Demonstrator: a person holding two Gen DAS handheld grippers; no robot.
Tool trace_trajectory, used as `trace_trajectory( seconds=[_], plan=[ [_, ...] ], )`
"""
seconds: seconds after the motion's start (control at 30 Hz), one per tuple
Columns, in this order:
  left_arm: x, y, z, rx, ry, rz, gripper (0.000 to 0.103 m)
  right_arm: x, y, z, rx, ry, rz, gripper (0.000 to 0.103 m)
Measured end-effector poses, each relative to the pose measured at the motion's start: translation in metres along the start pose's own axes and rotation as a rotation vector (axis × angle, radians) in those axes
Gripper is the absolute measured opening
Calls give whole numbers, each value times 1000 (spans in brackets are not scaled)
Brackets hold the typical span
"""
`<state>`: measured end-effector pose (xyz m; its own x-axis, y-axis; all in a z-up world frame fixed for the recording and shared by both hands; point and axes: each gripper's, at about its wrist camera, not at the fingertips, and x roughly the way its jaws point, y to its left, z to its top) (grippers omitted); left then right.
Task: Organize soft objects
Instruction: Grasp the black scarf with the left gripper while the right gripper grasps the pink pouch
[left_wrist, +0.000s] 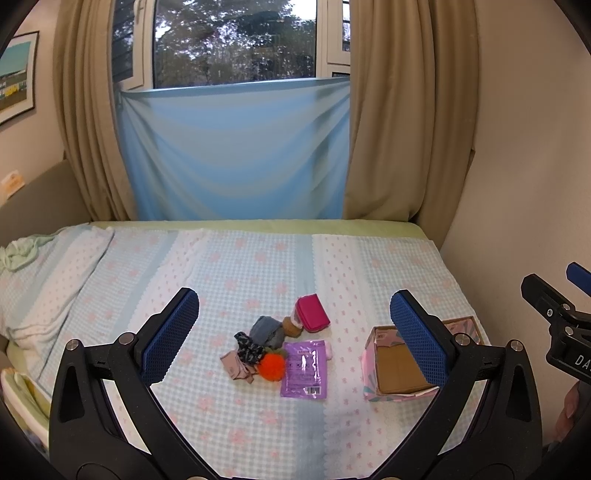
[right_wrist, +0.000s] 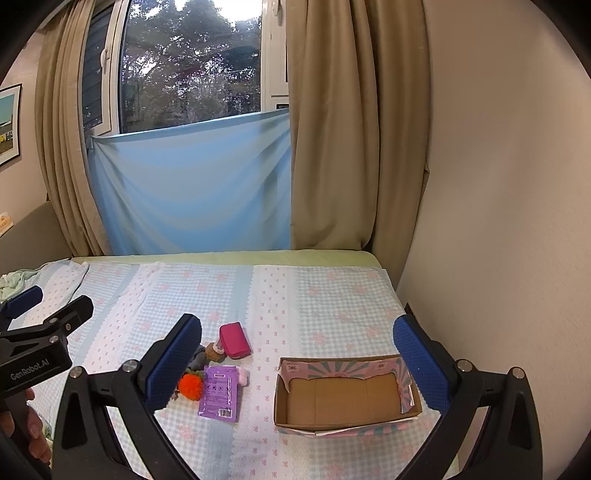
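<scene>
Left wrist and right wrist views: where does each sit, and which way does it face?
Left wrist view: on the left tongs, facing the window across the bed; the soft pile sits between its fingers, and the right tongs show at the right edge.
Right wrist view: on the right tongs, same direction, centred nearer the open box; the left tongs and a hand show at left.
Shared: pile, box, bed.

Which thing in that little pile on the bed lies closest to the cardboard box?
The flat purple packet. It lies on the pile's box-facing edge, nearer the box than the orange pom-pom or the pink pouch.
</scene>
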<state>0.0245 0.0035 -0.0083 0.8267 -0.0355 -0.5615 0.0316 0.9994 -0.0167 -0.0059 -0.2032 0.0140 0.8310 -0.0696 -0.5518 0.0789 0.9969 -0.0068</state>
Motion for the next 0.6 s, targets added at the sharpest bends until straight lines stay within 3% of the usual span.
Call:
trace_trajectory(
  seconds=[0.37,0.6],
  plan=[
    [22,6,-9,-72,64,28,103,29,-4,5,-28,42,97,103],
    [66,18,-35,-189,149,102,103,94,1,1,-93,111,252,103]
  ],
)
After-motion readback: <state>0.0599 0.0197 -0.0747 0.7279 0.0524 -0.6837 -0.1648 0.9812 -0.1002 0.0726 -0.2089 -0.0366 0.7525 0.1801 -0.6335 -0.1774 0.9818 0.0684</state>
